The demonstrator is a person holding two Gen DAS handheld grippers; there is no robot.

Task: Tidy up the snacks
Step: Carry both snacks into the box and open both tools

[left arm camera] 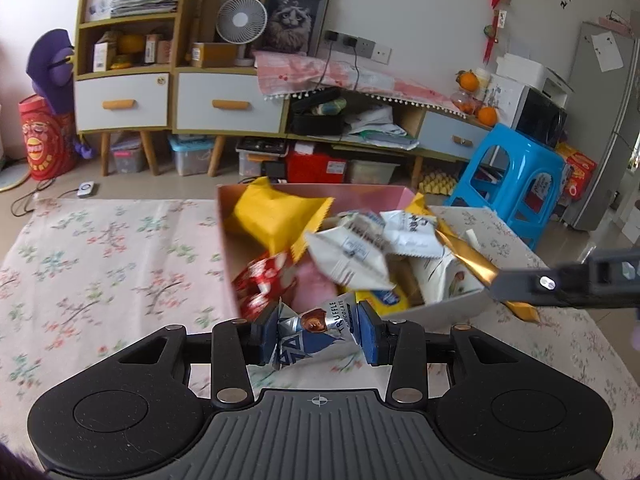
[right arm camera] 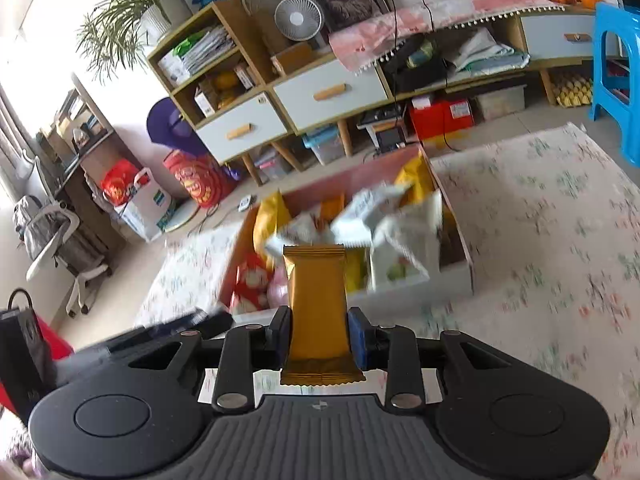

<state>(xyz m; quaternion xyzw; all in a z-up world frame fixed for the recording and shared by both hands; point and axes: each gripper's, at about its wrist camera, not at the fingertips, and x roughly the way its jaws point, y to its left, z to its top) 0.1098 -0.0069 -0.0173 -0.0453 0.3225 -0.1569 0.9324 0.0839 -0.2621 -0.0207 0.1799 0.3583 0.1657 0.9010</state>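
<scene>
A pink cardboard box (left arm camera: 320,190) full of snack packets stands on the flowered tablecloth. My left gripper (left arm camera: 316,334) is shut on a silver-blue truffle chocolate packet (left arm camera: 316,330), held just in front of the box's near edge. My right gripper (right arm camera: 318,336) is shut on a long gold packet (right arm camera: 316,304) that stands upright between the pads, also on the near side of the box (right arm camera: 456,208). In the left wrist view the right gripper (left arm camera: 516,304) comes in from the right with the gold packet (left arm camera: 468,254) slanting over the box's near right corner.
Inside the box lie a yellow packet (left arm camera: 276,216), white packets (left arm camera: 348,252) and a red one (left arm camera: 262,280). The flowered cloth (left arm camera: 100,264) spreads left and right of the box. Behind stand a cabinet with drawers (left arm camera: 228,106) and a blue stool (left arm camera: 516,180).
</scene>
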